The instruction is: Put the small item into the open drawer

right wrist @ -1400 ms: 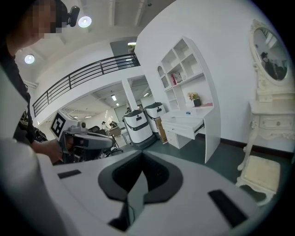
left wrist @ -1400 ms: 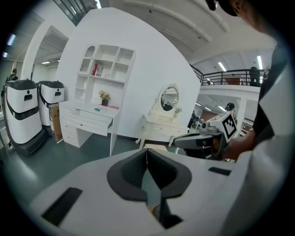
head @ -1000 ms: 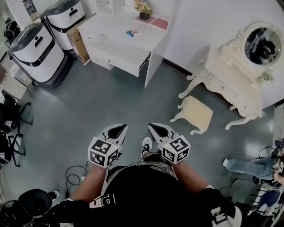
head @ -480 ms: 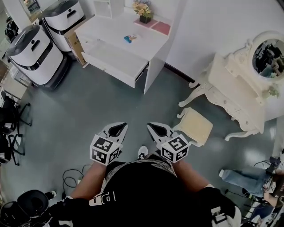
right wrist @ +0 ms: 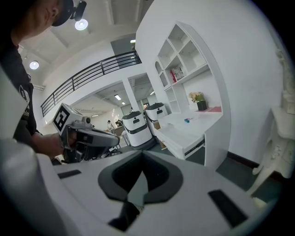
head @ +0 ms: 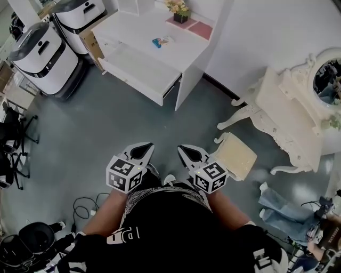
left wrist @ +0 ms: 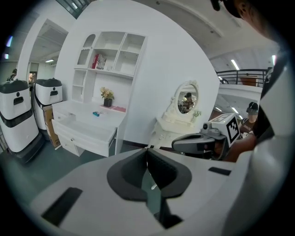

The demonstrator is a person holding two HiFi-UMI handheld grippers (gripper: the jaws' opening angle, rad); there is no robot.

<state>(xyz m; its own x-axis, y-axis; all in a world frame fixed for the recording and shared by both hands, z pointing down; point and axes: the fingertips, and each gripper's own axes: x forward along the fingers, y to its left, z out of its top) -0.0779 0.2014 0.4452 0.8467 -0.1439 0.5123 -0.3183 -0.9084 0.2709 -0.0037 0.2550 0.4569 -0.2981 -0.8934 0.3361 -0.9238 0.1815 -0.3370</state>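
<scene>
Holding both claws low in front of us over the grey floor (head: pixel 106 122), we have them side by side, close but not touching. Left claw (head: pixel 145 145): jaws shut tip to tip, nothing btwn the pads, nothing touched. The left gripper view shows the dark pads meeting at the tip. Right claw (head: pixel 181 147): same story, jaws closed on nothing, pads together in the right gripper view. Each claw's marker cube sits toward us, w/ the jaws pointing away toward the white desk (head: pixel 181 50).

The small item (head: pixel 158 41), a blue thing, lies on the desk top, well apart from both claws and just behind the open drawer (head: pixel 139 68). The drawer is pulled out toward us. Its inside looks white, and we can't make out any contents from here. A flower pot (head: pixel 180 9) and pink mats (head: pixel 201 29) sit farther back on the same top. Left of the desk stand two white machines (head: pixel 38 56). To the right, a cream stool (head: pixel 238 154) sits next to an ornate vanity (head: pixel 287 106) w/ an oval mirror.
</scene>
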